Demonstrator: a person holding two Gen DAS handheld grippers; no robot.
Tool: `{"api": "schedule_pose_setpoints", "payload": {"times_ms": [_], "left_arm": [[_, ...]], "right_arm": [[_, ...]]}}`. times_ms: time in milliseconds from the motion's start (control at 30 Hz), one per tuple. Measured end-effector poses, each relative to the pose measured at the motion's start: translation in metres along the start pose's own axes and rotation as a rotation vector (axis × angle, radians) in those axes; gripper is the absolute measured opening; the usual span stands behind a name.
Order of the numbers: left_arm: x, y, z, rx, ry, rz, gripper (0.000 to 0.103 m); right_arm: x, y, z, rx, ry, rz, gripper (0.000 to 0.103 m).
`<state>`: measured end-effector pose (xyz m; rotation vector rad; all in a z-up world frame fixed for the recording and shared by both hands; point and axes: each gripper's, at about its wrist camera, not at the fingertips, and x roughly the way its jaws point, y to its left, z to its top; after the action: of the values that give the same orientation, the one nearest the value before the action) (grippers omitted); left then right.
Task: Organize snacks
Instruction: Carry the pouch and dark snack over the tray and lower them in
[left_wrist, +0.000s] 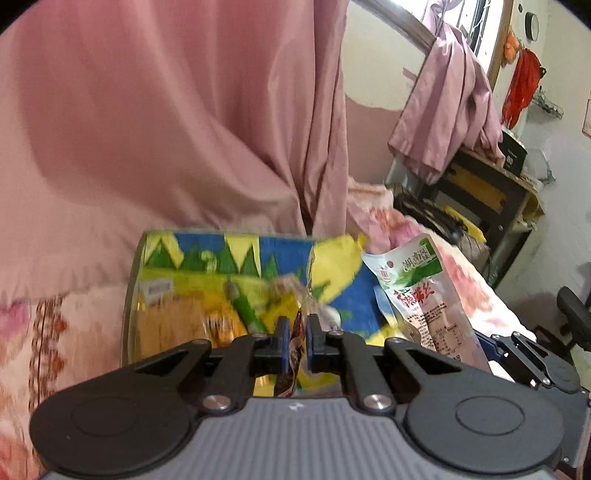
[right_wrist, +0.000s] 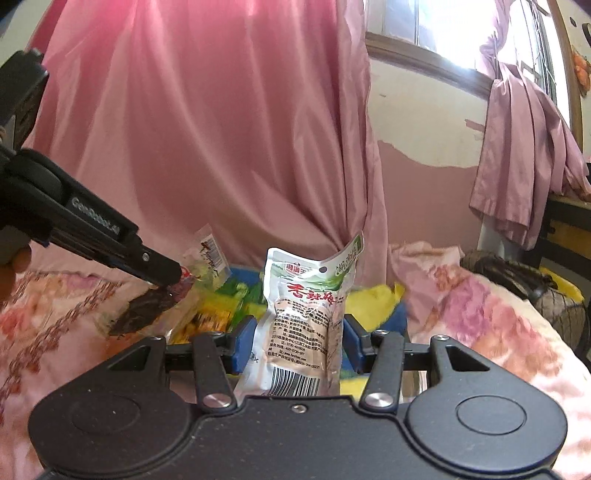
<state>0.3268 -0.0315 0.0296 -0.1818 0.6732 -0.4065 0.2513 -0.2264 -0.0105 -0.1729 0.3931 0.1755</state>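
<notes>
snacks are being handled above a bed, one in each tool. left tongs (left_wrist: 298, 334) are pinching nearly closed on a thin, dark red-brown packet (left_wrist: 290, 369), whose crinkled edge is sitting between the two blue pads while the rest is hanging below them; seen from the right wrist view, the same packet (right_wrist: 147, 310) is dangling from the tip of the left tongs (right_wrist: 168, 278), over the floral bedcover (right_wrist: 491, 317). right tongs (right_wrist: 295, 341) are standing partly open around a white and green pouch (right_wrist: 301, 325) with red characters and a barcode, which is sitting upright between the blue pads; the pads are lying against or just beside its sides, though firm contact is hard to confirm. in the left wrist view that pouch (left_wrist: 424, 299) is rising at the right, with part of the right tongs' black linkage showing below it. beneath both tools a clear-walled container (left_wrist: 129, 295) lined with a bright blue, yellow and green printed sheet is holding blurred yellow and orange packets (left_wrist: 207, 317). behind it a pink curtain (right_wrist: 221, 147) is hanging down to the bed, and a second, paler curtain (right_wrist: 524, 155) is draping beside the window (right_wrist: 424, 22).
</notes>
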Motion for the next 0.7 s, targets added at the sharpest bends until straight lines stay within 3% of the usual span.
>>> {"api": "schedule_pose_setpoints", "payload": {"times_ms": [267, 700], "left_arm": [[0.045, 0.014, 0.021, -0.085, -0.055, 0.002, 0.009], [0.092, 0.035, 0.009, -0.114, -0.034, 0.048, 0.009]], "right_arm": [[0.056, -0.004, 0.027, 0.004, -0.03, 0.012, 0.052], [0.113, -0.006, 0.02, 0.046, 0.077, 0.055, 0.053]]}}
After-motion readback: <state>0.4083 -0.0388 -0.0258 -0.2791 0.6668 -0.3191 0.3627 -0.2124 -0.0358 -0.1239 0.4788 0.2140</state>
